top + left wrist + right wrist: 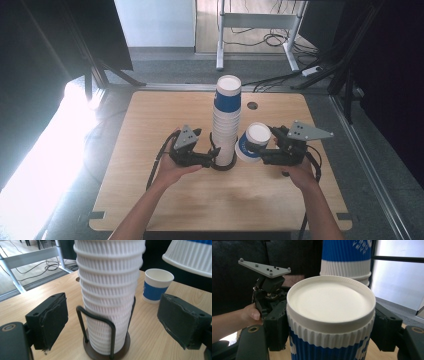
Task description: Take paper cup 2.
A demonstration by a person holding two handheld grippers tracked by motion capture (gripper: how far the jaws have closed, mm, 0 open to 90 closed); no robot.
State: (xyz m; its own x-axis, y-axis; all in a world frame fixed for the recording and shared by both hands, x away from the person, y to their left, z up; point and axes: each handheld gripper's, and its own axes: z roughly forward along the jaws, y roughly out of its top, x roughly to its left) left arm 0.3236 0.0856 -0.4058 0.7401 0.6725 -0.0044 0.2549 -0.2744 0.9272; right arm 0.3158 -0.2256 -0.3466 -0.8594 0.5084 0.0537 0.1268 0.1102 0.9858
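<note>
A light wooden table (pixel 150 200) was seen in a room with a grey floor and cables. The left gripper (pixel 110 322) was held low, its jaws wide around a wire stand (pixel 100 320) with a tall stack (pixel 226 125) of ribbed paper cups. On the right, a blue-and-white cup (pixel 329 322) was squeezed, tilted, by the right gripper (pixel 262 150) beside the stack.

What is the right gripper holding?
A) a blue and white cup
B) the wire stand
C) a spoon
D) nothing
A: the right gripper has its jaws shut on a blue and white cup, bottom up, with a jaw against each side, while the tall stack sits in the wire stand.
</note>
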